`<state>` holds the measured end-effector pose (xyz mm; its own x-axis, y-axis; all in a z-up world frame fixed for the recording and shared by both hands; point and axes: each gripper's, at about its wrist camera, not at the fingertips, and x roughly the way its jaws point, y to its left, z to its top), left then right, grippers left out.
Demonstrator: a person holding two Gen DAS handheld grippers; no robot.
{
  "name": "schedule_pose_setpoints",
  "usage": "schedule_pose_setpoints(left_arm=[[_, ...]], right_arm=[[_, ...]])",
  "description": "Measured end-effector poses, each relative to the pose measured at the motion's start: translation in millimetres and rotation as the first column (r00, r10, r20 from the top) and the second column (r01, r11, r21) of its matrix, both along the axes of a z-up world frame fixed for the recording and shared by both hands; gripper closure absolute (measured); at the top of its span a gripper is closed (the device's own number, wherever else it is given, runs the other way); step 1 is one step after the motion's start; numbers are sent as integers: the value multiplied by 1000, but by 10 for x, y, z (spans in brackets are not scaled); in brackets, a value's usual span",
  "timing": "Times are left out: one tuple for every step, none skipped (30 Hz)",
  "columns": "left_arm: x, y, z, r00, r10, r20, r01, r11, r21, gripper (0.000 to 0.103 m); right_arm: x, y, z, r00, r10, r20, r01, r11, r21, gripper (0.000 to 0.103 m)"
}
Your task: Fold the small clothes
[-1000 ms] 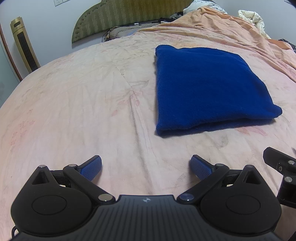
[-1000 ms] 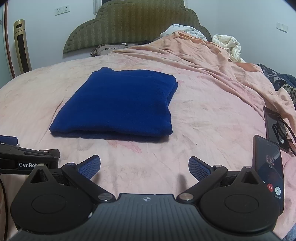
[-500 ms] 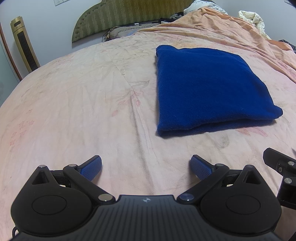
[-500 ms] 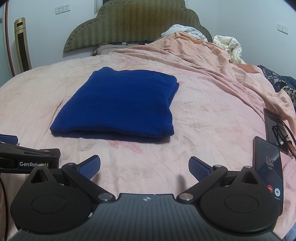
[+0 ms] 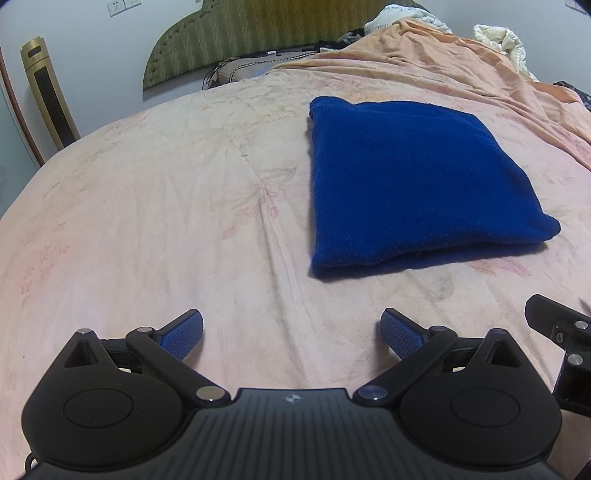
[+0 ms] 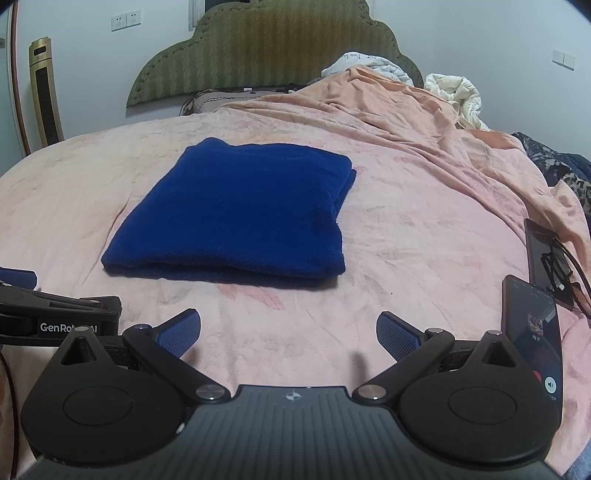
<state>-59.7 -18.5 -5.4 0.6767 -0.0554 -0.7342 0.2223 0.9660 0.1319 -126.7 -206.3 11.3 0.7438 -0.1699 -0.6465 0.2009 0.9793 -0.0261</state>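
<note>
Left wrist view. A pink bedsheet [image 5: 147,221] fills the field, with a green headboard [image 5: 236,33] and a gold tower fan [image 5: 48,92] at the far wall, and a rumpled orange blanket [image 5: 461,62] at upper right. Part of the right gripper's black body enters at the right edge. The left gripper [image 5: 291,330] stands wide apart, its blue pads [image 5: 183,332] empty above bare sheet. The folded blue garment [image 5: 410,177] lies flat ahead and to the right of the fingers, well apart from them; nothing lies between.

Right wrist view. The same headboard [image 6: 273,48], fan [image 6: 44,92] and blanket [image 6: 406,122] appear; two phones lie at the right, the nearer phone [image 6: 532,332] with a lit screen, the farther phone [image 6: 543,258] under a black cable. The left gripper's body, marked "GenRo…", shows at the left edge. The right gripper [image 6: 288,330] is likewise spread wide and empty. The garment [image 6: 236,210] rests ahead, slightly left of centre, its thick folded edge facing the fingers, apart from them.
</note>
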Motion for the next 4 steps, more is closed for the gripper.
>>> schedule_pose_setpoints(left_arm=[[2, -2, 1, 1000, 0, 1, 0, 1000, 1, 0], [6, -4, 1, 1000, -1, 0, 1, 1000, 0, 0], [13, -3, 0, 1000, -3, -2, 3, 1000, -2, 0], [20, -1, -3, 1000, -4, -4, 4, 1000, -4, 0]], right_arm=[[4, -1, -3, 1000, 0, 0, 0, 1000, -1, 0], [5, -5, -4, 1000, 0, -1, 0, 1000, -1, 0], [5, 2, -4, 1000, -1, -1, 1, 1000, -1, 0], [5, -2, -4, 1000, -1, -1, 1, 1000, -1, 0]])
